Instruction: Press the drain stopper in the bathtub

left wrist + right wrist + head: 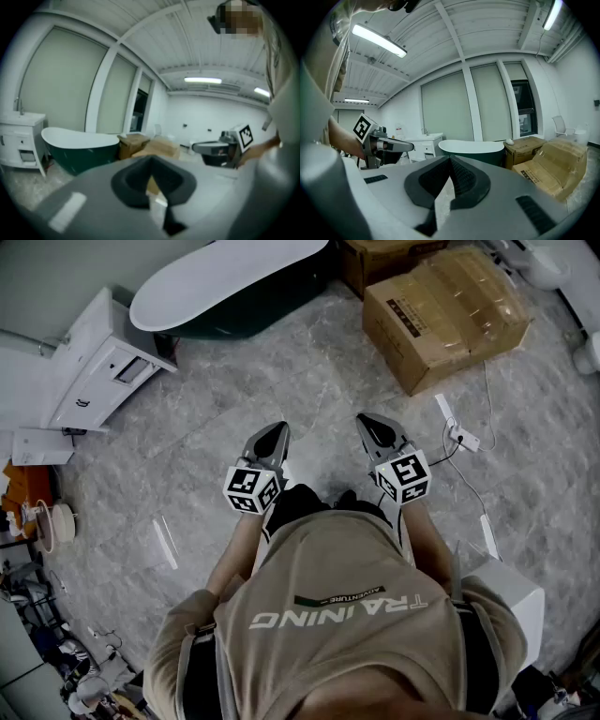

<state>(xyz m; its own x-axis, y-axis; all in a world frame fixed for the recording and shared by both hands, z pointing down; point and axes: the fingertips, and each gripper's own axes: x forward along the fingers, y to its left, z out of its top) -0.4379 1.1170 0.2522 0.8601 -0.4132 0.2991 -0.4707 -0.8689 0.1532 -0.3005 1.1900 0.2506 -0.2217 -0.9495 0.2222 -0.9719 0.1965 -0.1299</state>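
Note:
The bathtub (pixel 225 277), white inside and dark green outside, stands far ahead across the grey floor; it also shows in the left gripper view (pixel 79 145) and the right gripper view (pixel 473 149). Its drain stopper is hidden in every view. I hold both grippers at waist height, well short of the tub and pointing toward it. My left gripper (pixel 275 432) (pixel 151 164) has its jaws together with nothing between them. My right gripper (pixel 368 423) (pixel 450 161) is shut too and holds nothing. Each gripper appears in the other's view, side by side.
Two cardboard boxes (pixel 445 315) sit right of the tub. A white vanity cabinet (pixel 103 371) stands to its left. A power strip with cable (pixel 459 435) lies on the floor at right, a white box (pixel 511 592) by my right side, clutter (pixel 47 521) at far left.

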